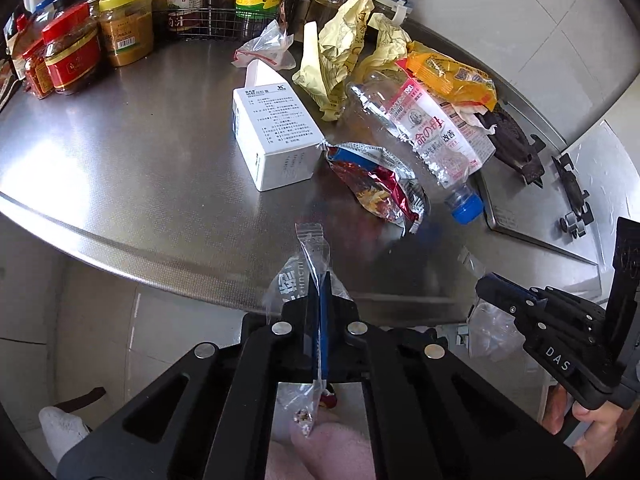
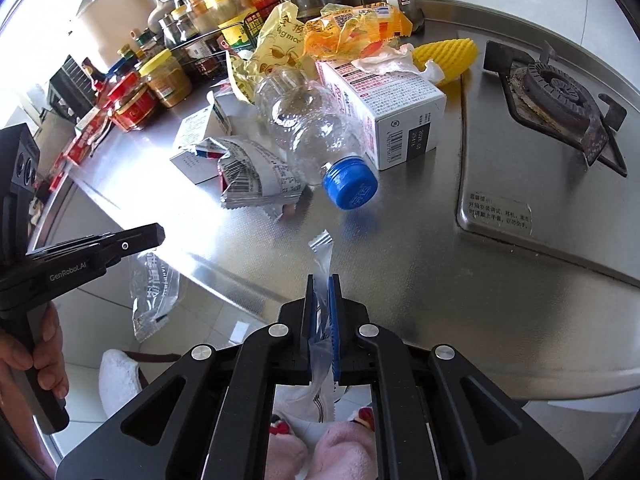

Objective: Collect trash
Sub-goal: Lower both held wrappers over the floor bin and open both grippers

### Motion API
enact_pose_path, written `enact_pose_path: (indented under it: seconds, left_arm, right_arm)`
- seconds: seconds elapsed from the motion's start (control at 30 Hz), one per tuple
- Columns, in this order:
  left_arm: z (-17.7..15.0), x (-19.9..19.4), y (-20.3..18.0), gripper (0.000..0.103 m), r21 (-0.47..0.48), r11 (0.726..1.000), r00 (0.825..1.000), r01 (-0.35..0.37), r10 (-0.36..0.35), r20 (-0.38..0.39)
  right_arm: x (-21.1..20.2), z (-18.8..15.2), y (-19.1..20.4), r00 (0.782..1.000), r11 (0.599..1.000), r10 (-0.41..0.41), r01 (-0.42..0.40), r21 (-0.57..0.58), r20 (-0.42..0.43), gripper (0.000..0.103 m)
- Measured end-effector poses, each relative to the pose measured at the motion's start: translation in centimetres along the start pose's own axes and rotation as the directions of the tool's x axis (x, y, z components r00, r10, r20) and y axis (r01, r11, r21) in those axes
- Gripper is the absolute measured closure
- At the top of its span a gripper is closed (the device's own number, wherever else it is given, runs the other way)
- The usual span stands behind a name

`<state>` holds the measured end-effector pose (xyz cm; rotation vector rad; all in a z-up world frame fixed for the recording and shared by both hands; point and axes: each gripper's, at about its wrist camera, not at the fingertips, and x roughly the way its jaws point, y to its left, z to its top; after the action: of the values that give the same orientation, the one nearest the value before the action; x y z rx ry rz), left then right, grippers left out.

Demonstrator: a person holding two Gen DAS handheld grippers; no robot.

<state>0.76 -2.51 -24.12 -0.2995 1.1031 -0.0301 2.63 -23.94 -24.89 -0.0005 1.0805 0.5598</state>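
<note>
My left gripper (image 1: 322, 280) is shut on a clear zip bag (image 1: 312, 252), held over the counter's front edge; the bag also shows in the right wrist view (image 2: 154, 292). My right gripper (image 2: 322, 280) is shut on a clear plastic wrapper (image 2: 322, 256); this gripper also shows in the left wrist view (image 1: 486, 280). Trash lies on the steel counter (image 1: 120, 168): a crushed bottle with a blue cap (image 2: 312, 136), a red and silver snack bag (image 1: 380, 184), a white box (image 1: 276, 128), a pink-printed carton (image 2: 384, 100), yellow paper (image 1: 344, 48) and an orange wrapper (image 1: 452, 76).
Jars and sauce bottles (image 1: 100, 36) and a wire basket (image 1: 224, 4) stand at the back left. A gas burner (image 2: 560, 96) sits in the hob at the right. A yellow foam net (image 2: 448, 54) lies behind the carton. Floor tiles and slippers show below the counter edge.
</note>
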Motion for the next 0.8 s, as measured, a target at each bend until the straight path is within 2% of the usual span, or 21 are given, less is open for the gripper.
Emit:
enact_pose_path:
  seconds: [0.2, 0.3, 0.37, 0.43, 0.5, 0.7, 0.8]
  left_arm:
    - [-4.2, -2.0, 1.4, 0.103, 0.064, 0.996, 0.997, 0.056, -0.053, -0.051]
    - [-6.7, -1.3, 2.4, 0.103, 0.088, 0.994, 0.993, 0.071, -0.062, -0.104]
    - [-8.3, 0.2, 3.2, 0.103, 0.098, 0.992, 0.988, 0.080, -0.066, -0.143]
    - [-9.9, 2.6, 4.0, 0.103, 0.100, 0.990, 0.981, 0.097, -0.079, -0.176]
    - [-11.3, 6.2, 5.0, 0.103, 0.090, 0.991, 0.975, 0.096, -0.075, -0.211]
    - [-14.8, 17.4, 7.4, 0.103, 0.068, 0.995, 0.950, 0.075, -0.050, -0.307]
    - [-15.6, 21.5, 8.6, 0.103, 0.000, 0.996, 0.936, 0.089, -0.084, -0.341]
  right_arm:
    - [-0.1, -4.2, 4.1, 1.000, 0.999, 0.008, -0.008, 0.032, -0.010, 0.096]
    - [1.1, -6.6, 5.2, 0.999, 0.998, -0.001, 0.003, 0.057, -0.037, 0.096]
    - [3.3, -8.1, 5.5, 0.998, 0.998, -0.043, 0.046, 0.054, -0.054, 0.096]
    - [6.4, -9.8, 5.1, 0.994, 0.996, -0.074, 0.078, 0.051, -0.081, 0.096]
    - [10.5, -11.3, 4.0, 0.993, 0.996, -0.035, 0.044, 0.076, -0.116, 0.096]
    - [19.7, -15.0, 1.0, 0.991, 0.995, -0.086, 0.090, 0.041, -0.103, 0.096]
    - [23.7, -17.0, 0.3, 0.987, 0.998, -0.063, 0.067, 0.022, -0.145, 0.095]
